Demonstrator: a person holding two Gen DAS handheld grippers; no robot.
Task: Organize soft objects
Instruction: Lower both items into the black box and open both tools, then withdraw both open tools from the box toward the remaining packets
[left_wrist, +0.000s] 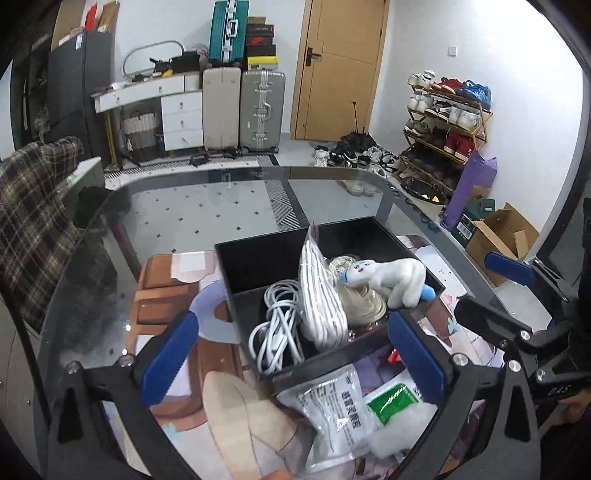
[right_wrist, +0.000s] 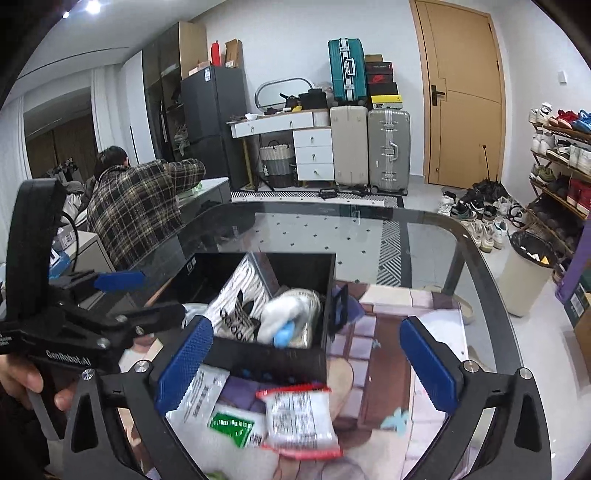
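Note:
A black open box (left_wrist: 266, 258) stands on the glass table. It holds a coiled white cable (left_wrist: 275, 332), a striped bagged garment (left_wrist: 319, 295), a cream rope coil (left_wrist: 360, 301) and a white plush toy (left_wrist: 391, 277) with a blue tip. My left gripper (left_wrist: 291, 358) is open and empty, just short of the box's near wall. Two clear packets of white stuffing (left_wrist: 332, 410) lie below it. My right gripper (right_wrist: 310, 365) is open and empty over a red-edged packet (right_wrist: 299, 421) in front of the box (right_wrist: 273, 362); the plush (right_wrist: 284, 317) shows inside.
The glass table (right_wrist: 461, 236) has a printed mat (right_wrist: 399, 369) under the box. A person in a plaid shirt (right_wrist: 136, 206) sits at the left. Suitcases, a white desk, a door, a shoe rack and a bin (right_wrist: 524, 273) stand beyond the table.

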